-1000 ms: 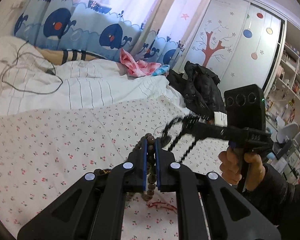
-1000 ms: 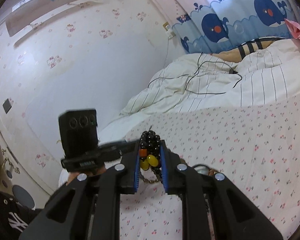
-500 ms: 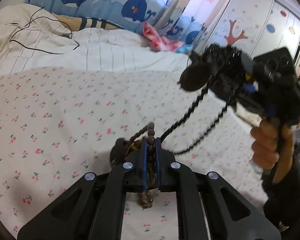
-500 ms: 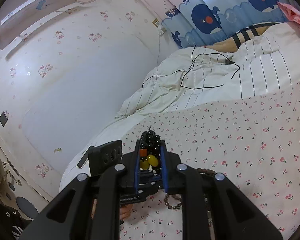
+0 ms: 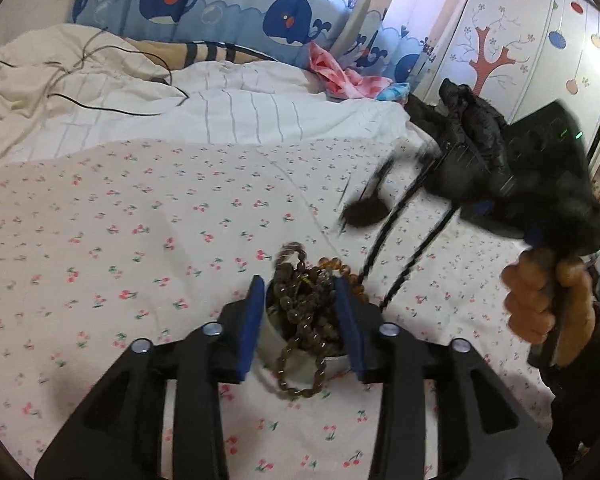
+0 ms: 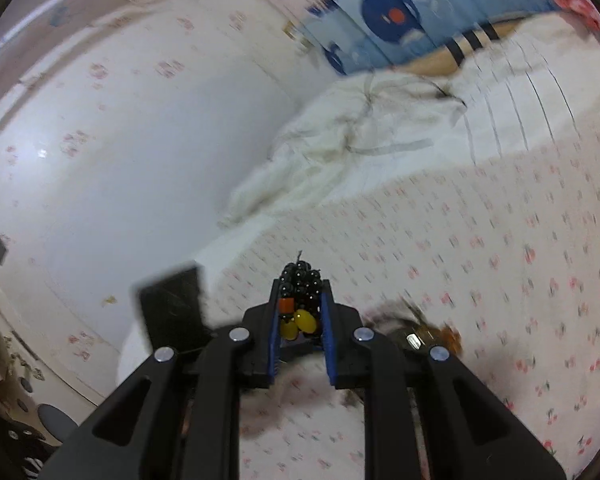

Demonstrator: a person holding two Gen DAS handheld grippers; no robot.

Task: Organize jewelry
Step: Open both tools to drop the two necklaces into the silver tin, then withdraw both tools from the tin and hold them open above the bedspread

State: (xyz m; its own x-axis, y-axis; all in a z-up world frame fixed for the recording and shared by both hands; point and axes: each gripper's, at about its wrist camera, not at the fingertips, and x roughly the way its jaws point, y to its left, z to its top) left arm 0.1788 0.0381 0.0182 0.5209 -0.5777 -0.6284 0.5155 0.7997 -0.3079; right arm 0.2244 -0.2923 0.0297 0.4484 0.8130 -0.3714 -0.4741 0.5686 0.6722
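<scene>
My left gripper [image 5: 300,300] is open, its jaws either side of a small white cup [image 5: 296,354] on the bed. The cup holds brown bead strings [image 5: 306,304] that spill over its rim. My right gripper [image 6: 300,296] is shut on a black bead necklace [image 6: 300,280] with yellow and orange beads. In the left wrist view the right gripper [image 5: 540,184] is blurred at the right, and the black necklace [image 5: 396,240] hangs from it with a dark tassel, close to the cup. The cup with beads shows blurred in the right wrist view [image 6: 416,328].
The bed has a white sheet with a cherry print [image 5: 140,220]. A crumpled striped duvet [image 5: 140,96] with a black cable lies behind. A black jacket [image 5: 468,116] and pink cloth [image 5: 340,76] lie at the far side. A wall [image 6: 120,140] is left of the bed.
My left gripper has opened and let the brown beads drop into the cup. My right gripper has swung the black necklace down toward the cup.
</scene>
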